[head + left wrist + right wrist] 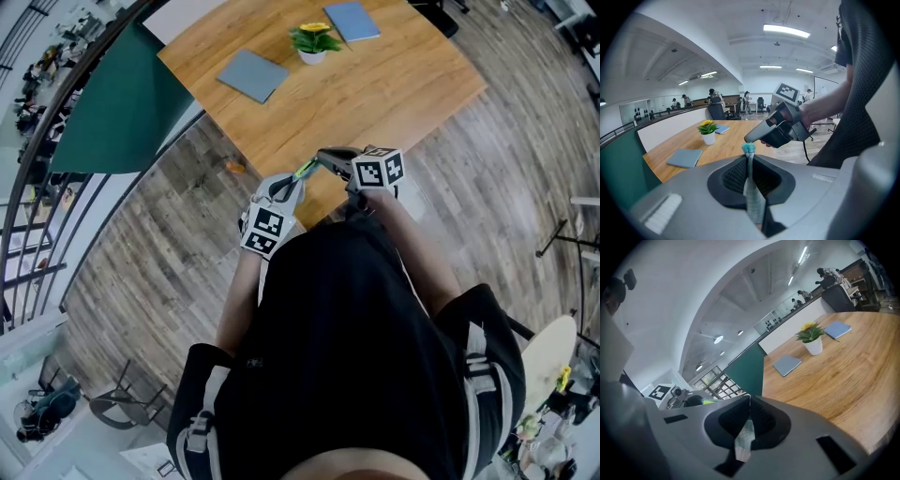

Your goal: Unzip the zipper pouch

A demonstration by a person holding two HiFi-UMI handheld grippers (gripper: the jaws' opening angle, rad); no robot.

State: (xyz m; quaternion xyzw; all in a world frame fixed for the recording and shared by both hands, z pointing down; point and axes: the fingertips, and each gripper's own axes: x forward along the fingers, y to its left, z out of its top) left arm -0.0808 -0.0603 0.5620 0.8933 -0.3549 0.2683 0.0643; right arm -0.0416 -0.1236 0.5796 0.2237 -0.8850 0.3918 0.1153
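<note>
I've got left gripper [749, 155] closed on the zipper pouch [753, 197], teal edge sandwiched between jaws; right gripper [750, 404] pinched shut on its fabric too.

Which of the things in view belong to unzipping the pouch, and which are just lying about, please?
Part of the job:
- zipper pouch, held up between the two tools
- left tool, shut on it
- right tool, shut on it

Just lying about, on the table:
- potted yellow flower
- nearer blue-grey pad
- farther blue-grey pad
</note>
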